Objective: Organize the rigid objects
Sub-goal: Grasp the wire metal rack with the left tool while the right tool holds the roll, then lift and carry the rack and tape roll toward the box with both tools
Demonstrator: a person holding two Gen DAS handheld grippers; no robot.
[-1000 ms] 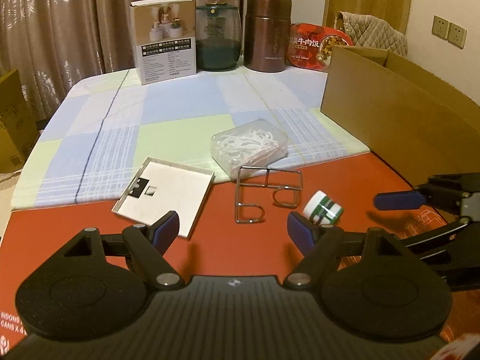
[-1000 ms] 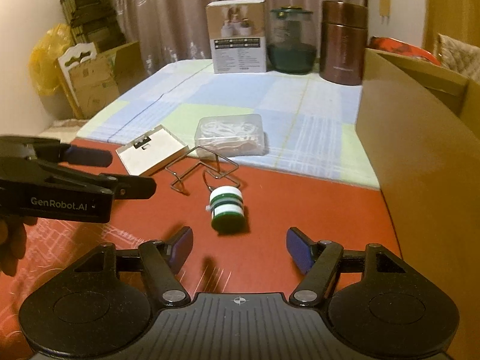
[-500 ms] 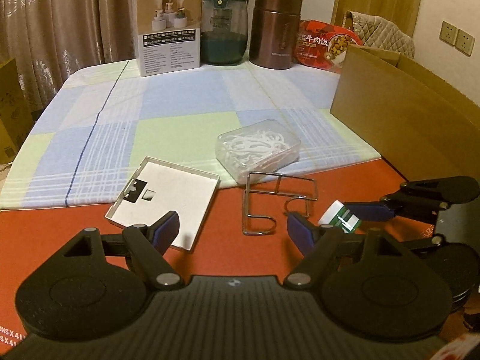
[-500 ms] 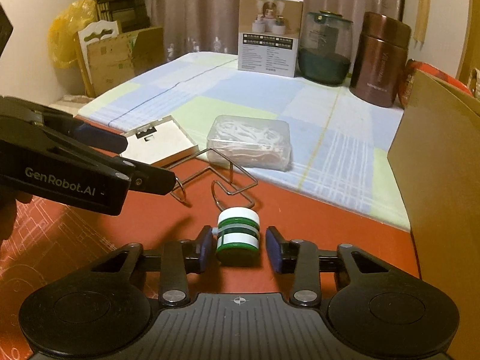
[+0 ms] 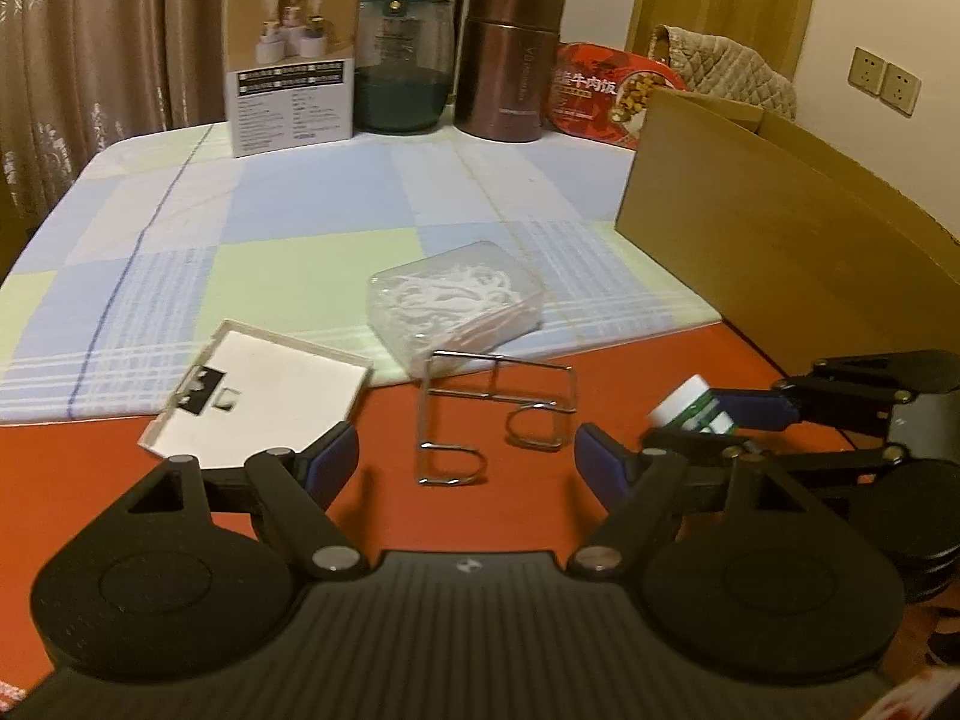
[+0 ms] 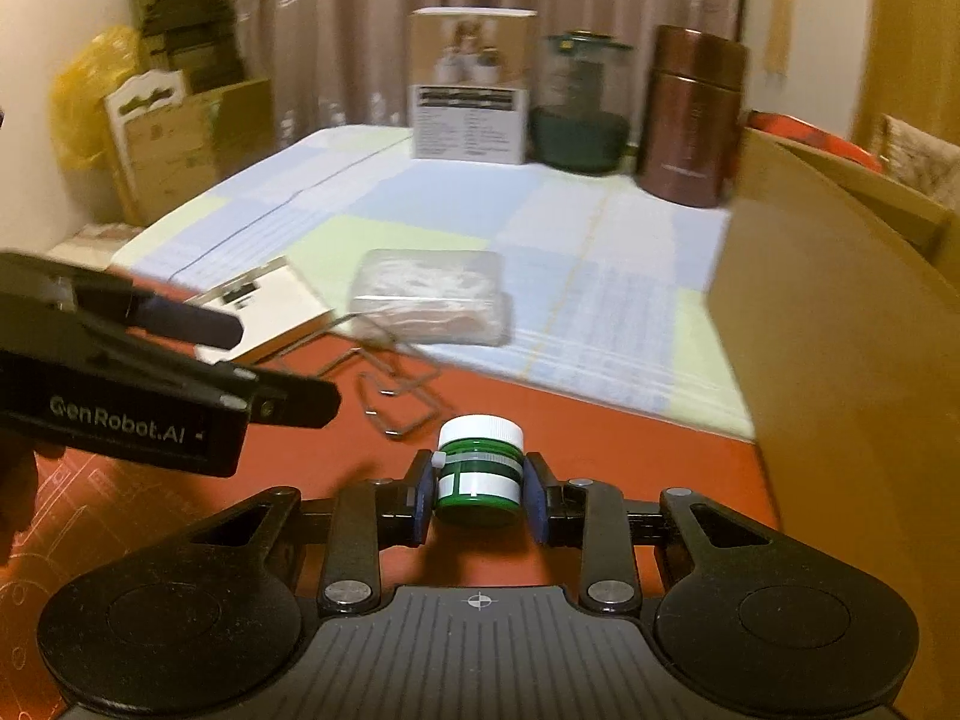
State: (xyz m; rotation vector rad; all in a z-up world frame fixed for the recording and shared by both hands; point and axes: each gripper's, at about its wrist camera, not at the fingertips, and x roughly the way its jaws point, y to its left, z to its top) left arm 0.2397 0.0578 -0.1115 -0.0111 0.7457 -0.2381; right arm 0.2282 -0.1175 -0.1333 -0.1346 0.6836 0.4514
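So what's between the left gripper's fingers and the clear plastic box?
The wire rack lies between the open left gripper and the clear plastic box, in the left wrist view.

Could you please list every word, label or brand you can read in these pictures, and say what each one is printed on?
"GenRobot.AI": on the side of the left tongs.
"牛肉饭": on the red food package at the back.
Brown canister: vertical lettering, too small to read.
White product box: printed text block, too small to read.
Green-and-white bottle in the right tongs: label unreadable.
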